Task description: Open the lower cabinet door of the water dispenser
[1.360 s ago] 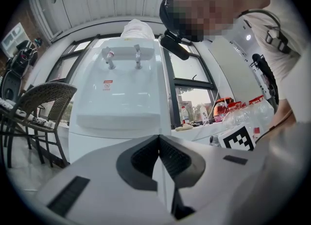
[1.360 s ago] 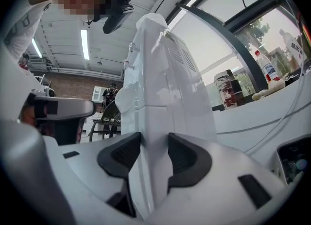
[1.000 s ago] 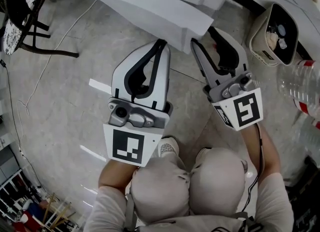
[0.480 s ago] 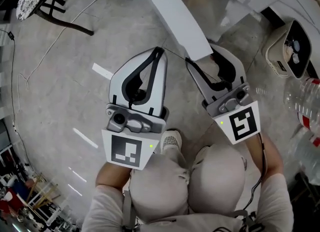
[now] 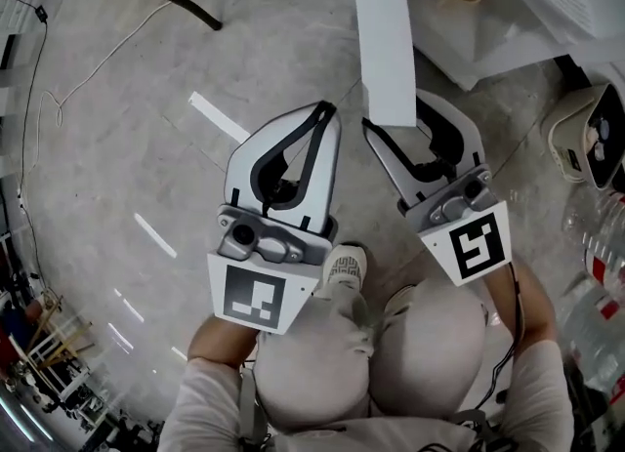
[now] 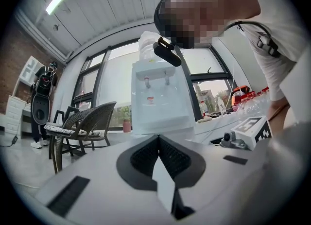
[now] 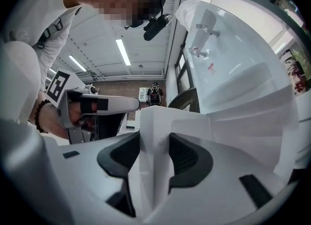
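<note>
Head view: you crouched on the grey floor [image 5: 146, 147], knees [image 5: 391, 352] at the bottom of frame, both grippers held out level in front of you.

Cabinet door [image 5: 383, 30]: stood swung out from the water dispenser [image 6: 158, 97], a long white panel seen edge-on, running from the top of frame down to your right-hand tool. The opened lower compartment showed just right of it.

Right gripper [image 5: 395, 123]: the door's free edge sat between the jaws. In the right gripper view the white edge filled the gap from one dark pad [image 7: 119, 153] to the other, with no space visible on either side. The jaws had just been opening a little, with the door between them.

Left gripper [image 5: 327, 108]: jaws closed tip to tip, nothing between them. It sat beside the door on the left, apart from it. The left gripper view looked at the dispenser's front with its two taps.

Surroundings: a wicker chair [image 6: 80, 122] to the left of the dispenser, a beige bin [image 5: 586, 143] at the right edge, and a white strip [image 5: 220, 116] on the floor.
</note>
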`<state>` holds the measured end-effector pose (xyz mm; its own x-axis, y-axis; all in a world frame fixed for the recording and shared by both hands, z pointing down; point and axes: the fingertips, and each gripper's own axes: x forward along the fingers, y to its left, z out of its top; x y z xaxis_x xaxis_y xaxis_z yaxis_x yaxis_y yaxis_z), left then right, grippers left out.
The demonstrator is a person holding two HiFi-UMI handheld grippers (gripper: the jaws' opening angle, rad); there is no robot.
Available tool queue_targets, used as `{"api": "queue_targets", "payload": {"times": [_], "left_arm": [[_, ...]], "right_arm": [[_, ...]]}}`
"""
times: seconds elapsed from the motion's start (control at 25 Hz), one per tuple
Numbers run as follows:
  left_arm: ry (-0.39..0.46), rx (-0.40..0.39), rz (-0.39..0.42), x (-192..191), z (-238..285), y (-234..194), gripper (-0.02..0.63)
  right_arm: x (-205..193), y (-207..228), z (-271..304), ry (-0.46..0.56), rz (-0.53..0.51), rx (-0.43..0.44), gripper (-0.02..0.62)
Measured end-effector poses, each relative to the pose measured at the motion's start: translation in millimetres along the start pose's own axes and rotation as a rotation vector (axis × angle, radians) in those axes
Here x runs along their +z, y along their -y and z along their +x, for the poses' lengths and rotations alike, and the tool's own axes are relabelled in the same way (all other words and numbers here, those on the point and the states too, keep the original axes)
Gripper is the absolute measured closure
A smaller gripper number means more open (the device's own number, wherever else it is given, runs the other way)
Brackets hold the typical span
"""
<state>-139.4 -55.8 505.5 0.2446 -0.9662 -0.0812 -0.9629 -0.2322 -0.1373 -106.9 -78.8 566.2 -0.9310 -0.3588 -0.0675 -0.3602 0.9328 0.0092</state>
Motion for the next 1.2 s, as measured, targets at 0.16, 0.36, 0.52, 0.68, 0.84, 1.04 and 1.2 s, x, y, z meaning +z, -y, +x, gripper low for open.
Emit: {"api": "queue_targets", "payload": {"times": [0.16, 0.36, 0.52, 0.68, 0.84, 1.04, 1.2], "left_arm": [[-0.009, 0.076, -0.004, -2.7, -7.8, -16.5, 0.601], [-0.043, 0.174, 0.024, -12.5, -25.8, -47.7, 0.601], [-0.074, 0.249, 0.012, -25.7, -45.5, -75.9, 0.601], [-0.08, 0.306, 0.005, -29.7, -65.7, -96.0, 0.601], [-0.085, 0.34, 0.018, -31.2, -79.6, -107.2, 0.601], [-0.081, 0.385, 0.015, -31.0, -88.8, -119.6, 0.601], [-0.076, 0.398, 0.018, -29.1, -90.2, -127.7, 0.601]], "right_arm": [[-0.8, -19.5, 22.6, 0.002, 0.018, 0.064, 0.406], [-2.8, -38.2, 55.1, 0.006, 0.026, 0.125, 0.425], [-4.2, -48.7, 80.7, 0.007, 0.023, 0.154, 0.433], [-5.6, -57.6, 105.9, 0.017, 0.017, 0.176, 0.437], [-9.3, -62.4, 124.9, 0.02, 0.027, 0.179, 0.436], [-10.5, -66.2, 147.7, 0.027, 0.025, 0.173, 0.431], [-11.0, -69.3, 165.5, 0.023, 0.021, 0.179, 0.423]]}}
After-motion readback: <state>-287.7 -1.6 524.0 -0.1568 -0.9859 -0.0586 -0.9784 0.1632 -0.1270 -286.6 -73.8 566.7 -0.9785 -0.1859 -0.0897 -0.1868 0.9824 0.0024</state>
